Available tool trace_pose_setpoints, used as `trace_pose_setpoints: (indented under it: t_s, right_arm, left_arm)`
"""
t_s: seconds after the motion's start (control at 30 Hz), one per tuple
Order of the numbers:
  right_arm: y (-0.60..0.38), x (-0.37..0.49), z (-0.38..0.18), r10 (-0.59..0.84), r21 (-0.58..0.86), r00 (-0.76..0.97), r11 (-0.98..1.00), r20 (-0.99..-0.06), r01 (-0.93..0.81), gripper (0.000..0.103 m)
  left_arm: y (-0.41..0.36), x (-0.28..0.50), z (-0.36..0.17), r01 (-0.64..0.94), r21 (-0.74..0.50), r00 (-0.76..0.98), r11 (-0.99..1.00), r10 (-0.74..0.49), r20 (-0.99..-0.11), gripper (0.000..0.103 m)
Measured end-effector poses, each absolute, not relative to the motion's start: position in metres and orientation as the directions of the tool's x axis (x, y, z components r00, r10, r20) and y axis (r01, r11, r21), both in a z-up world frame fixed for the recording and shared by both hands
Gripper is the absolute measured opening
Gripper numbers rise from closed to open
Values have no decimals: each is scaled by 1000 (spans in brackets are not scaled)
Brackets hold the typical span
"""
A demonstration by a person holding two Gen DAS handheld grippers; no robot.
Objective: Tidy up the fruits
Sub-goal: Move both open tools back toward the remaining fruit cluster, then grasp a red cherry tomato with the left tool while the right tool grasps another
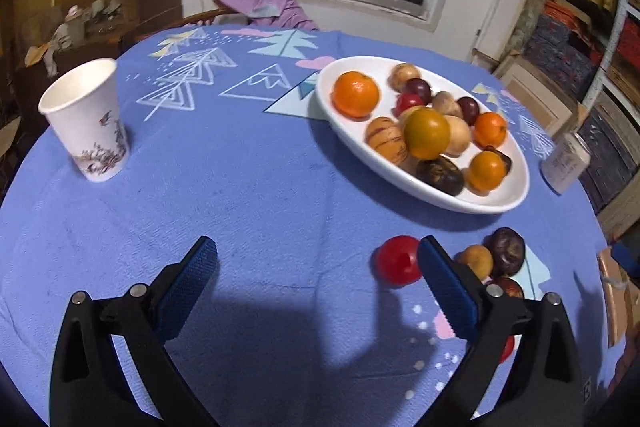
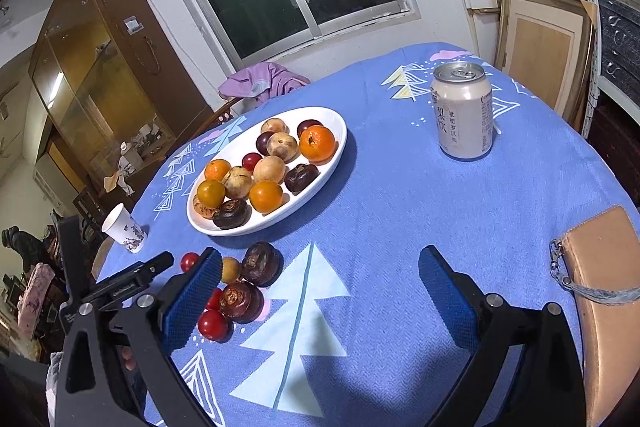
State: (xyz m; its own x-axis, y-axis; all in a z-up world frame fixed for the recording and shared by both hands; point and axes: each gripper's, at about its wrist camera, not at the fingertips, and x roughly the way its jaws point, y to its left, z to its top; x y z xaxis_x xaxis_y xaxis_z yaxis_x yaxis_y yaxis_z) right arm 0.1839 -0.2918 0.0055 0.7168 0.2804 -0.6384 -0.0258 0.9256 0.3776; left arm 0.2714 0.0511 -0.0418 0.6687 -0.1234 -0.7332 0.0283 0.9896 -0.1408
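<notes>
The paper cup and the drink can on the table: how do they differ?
The paper cup is open-topped and widens upward; the drink can is straight-sided with a lidded metal top. The cup carries a painted picture, the can printed characters. Both stand upright on the blue tablecloth, on opposite sides of the fruit plate.

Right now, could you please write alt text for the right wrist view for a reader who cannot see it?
An open right gripper hovers over a blue tablecloth; a white oval plate of mixed fruit sits beyond. A few loose fruits lie by its left blue pad, a drink can stands far right, and a paper cup far left.
</notes>
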Motion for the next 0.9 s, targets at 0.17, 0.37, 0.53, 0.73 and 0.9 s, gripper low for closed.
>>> trace_pose_setpoints:
  t_s: [0.17,0.37,0.53,0.73,0.9]
  right_arm:
    - [-290,187,0,280,372,702,928,-654,-23,99]
    - [-288,187,-2,283,369,698,929,-658,-28,99]
    - [-287,187,-4,280,364,694,931,-663,-28,100]
    - [-283,188,-6,279,353,687,935,-671,-36,100]
    - [-279,188,-7,278,342,683,939,-676,-43,100]
  left_arm:
    - [18,264,-47,137,-40,680,990,-123,-723,98]
    - [-9,252,-47,211,30,691,977,-128,-712,98]
    - [0,260,-52,179,-17,663,984,-133,-737,98]
    - [11,271,-57,150,-71,636,986,-151,-757,75]
    - [-4,268,-52,189,8,664,982,-122,-738,75]
